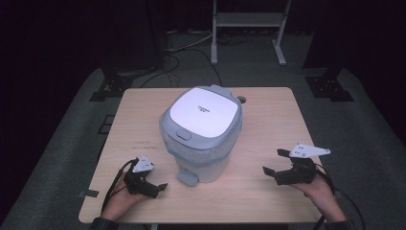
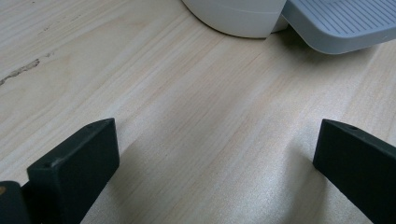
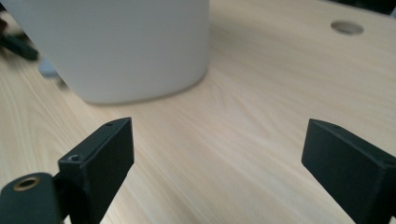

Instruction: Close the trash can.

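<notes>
My left gripper [image 1: 154, 186] rests on the table [image 1: 268, 120] near its front edge, jaws spread with nothing between them, aimed at the grey foot pedal [image 1: 187, 178]. The pedal bin [image 1: 203, 132] stands mid-table between my hands, lid down. My right gripper [image 1: 276, 164] sits well apart from it, jaws wide and empty.

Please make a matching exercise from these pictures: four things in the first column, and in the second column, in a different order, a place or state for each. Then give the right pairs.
Things
1. bin lid
2. foot pedal
3. left gripper
4. table hole

Places or states
A. open, near the table's front left
B. shut, on top of the bin
C. behind the bin, in the tabletop
D. at the bin's base, toward the person

Pairs: 1-B, 2-D, 3-A, 4-C
</notes>
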Demonstrator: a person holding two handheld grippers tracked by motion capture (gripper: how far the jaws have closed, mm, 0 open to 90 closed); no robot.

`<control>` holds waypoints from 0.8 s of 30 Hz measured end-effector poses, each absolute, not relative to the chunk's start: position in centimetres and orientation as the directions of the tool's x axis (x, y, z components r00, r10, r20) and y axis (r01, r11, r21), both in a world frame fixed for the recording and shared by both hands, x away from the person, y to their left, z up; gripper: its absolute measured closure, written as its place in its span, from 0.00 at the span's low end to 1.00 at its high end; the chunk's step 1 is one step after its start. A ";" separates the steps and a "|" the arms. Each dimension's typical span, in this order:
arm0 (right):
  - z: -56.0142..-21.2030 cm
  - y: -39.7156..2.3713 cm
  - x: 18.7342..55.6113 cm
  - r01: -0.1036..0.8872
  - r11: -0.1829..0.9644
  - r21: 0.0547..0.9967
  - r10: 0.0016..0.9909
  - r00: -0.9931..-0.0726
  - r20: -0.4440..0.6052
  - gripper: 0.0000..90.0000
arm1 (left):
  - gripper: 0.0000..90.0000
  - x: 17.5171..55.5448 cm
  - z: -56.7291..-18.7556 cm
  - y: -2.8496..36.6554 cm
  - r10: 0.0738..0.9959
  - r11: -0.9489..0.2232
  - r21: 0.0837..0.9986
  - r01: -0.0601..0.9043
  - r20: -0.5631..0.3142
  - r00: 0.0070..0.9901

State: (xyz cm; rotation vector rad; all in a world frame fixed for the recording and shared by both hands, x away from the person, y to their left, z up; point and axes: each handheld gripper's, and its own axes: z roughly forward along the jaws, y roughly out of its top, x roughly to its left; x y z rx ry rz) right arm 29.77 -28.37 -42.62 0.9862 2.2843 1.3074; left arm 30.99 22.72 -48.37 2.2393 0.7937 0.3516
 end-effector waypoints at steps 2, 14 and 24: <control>-43.3 -28.4 29.7 0.416 0.361 0.834 0.712 -0.701 0.042 0.09 | 0.00 31.0 -48.4 22.7 0.635 -0.548 0.713 0.437 0.014 0.773; -46.4 -29.1 29.3 0.469 0.440 0.766 0.736 -0.677 -0.008 0.09 | 0.00 31.0 -48.4 22.7 0.634 -0.549 0.713 0.436 0.015 0.773; -48.2 -28.8 29.4 0.509 0.496 0.704 0.741 -0.670 -0.037 0.09 | 0.00 31.0 -48.4 22.7 0.633 -0.550 0.713 0.436 0.015 0.774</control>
